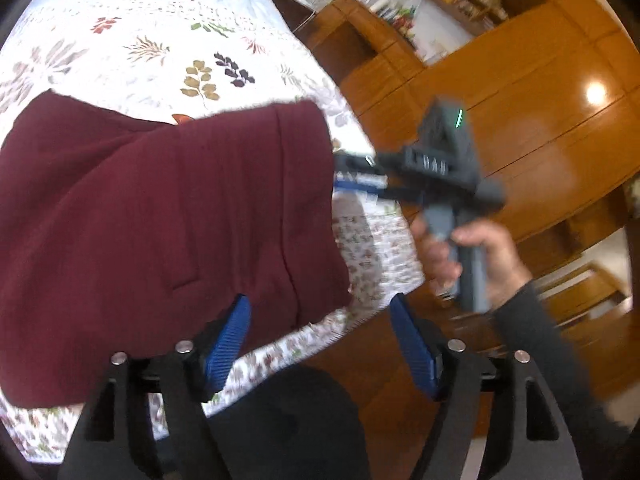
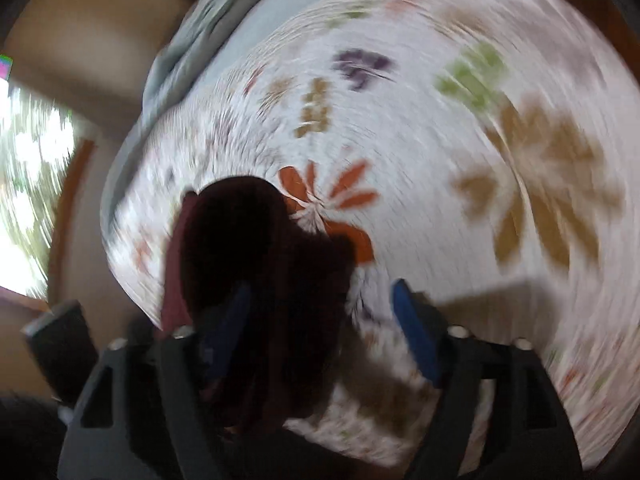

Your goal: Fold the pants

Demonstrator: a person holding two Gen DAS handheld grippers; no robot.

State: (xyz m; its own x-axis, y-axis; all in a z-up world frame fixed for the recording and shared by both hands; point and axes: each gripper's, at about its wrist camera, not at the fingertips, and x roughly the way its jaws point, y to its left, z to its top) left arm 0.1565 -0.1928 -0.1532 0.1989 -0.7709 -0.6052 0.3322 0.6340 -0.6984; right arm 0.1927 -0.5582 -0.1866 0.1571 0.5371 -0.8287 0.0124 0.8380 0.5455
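The maroon pants [image 1: 160, 216] lie folded on the floral bedspread [image 1: 160, 48] near its right edge. My left gripper [image 1: 320, 312] is open; its left blue finger [image 1: 230, 340] rests on the pants' near edge, the right finger hangs past the bed edge. My right gripper [image 1: 360, 178], held in a hand, sits at the pants' right edge in the left wrist view. In the blurred right wrist view the right gripper [image 2: 320, 300] is open, with the dark maroon pants [image 2: 256, 256] over its left finger [image 2: 228, 328].
The bedspread [image 2: 440, 160] fills the right wrist view, with a pale blue blanket [image 2: 192, 32] bunched at its far side. Wooden wardrobes and shelves [image 1: 500, 80] stand right of the bed. The person's dark sleeve [image 1: 560, 360] reaches in at right.
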